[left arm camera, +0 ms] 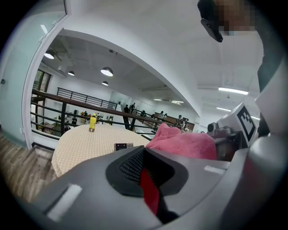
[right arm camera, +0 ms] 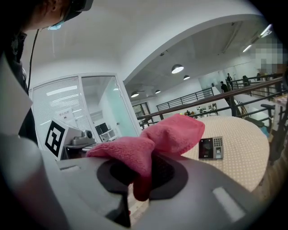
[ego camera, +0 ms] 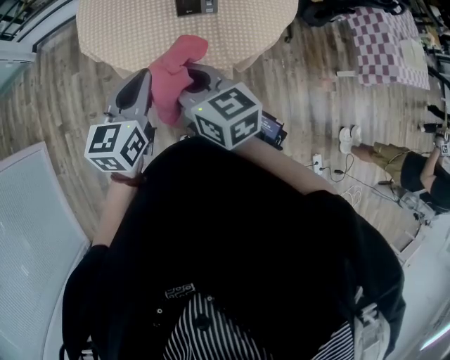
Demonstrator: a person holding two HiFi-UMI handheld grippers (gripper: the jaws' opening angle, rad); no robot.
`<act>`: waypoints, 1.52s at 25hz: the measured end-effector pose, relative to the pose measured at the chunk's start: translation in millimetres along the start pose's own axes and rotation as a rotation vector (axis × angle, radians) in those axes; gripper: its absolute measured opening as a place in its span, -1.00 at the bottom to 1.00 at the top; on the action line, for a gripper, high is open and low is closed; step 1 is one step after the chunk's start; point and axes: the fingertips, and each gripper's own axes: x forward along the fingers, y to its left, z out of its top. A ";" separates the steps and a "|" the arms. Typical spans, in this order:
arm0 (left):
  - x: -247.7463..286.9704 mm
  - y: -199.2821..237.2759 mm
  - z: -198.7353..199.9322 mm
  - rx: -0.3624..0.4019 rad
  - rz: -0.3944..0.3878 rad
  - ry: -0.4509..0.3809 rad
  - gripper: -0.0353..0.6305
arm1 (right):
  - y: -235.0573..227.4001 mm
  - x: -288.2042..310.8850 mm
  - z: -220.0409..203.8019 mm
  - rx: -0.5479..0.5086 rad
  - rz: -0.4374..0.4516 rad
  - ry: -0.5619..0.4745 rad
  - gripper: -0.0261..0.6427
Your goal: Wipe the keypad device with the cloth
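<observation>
The pink cloth (ego camera: 174, 69) is bunched between my two grippers, held close to the person's chest. My right gripper (ego camera: 198, 77) is shut on it; in the right gripper view the cloth (right arm camera: 157, 139) spills over the jaws (right arm camera: 141, 173) and a fold hangs down in the seam. My left gripper (ego camera: 140, 88) sits just left of it, and a red strip of cloth (left arm camera: 149, 191) shows pinched in its narrow seam (left arm camera: 146, 173). The dark keypad device (ego camera: 195, 7) lies flat on the round beige table (ego camera: 126, 28), well ahead of both grippers, and it shows again as the keypad device (left arm camera: 123, 146) and keypad device (right arm camera: 210, 148).
A yellow bottle (left arm camera: 92, 122) stands at the table's far side. A white mesh chair (ego camera: 28, 225) is at my left. To the right are a checked-cloth table (ego camera: 390, 42), a seated person (ego camera: 401, 158) and a power strip (ego camera: 316, 163) on the wood floor.
</observation>
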 end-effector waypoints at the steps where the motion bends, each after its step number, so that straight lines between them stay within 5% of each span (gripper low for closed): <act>1: 11.0 3.5 5.7 -0.012 0.002 -0.012 -0.90 | -10.3 5.2 5.8 0.001 0.003 0.000 -0.72; 4: 38.7 15.7 26.2 -0.063 0.004 -0.059 -0.90 | -36.8 21.0 23.7 0.004 0.014 0.004 -0.72; 22: 182.3 81.2 109.6 -0.097 0.018 -0.065 -0.89 | -163.5 119.4 118.3 0.036 0.124 0.047 -0.72; 38: 248.3 61.2 109.3 -0.094 0.065 0.012 -0.89 | -233.2 115.2 128.1 0.105 0.171 0.045 -0.72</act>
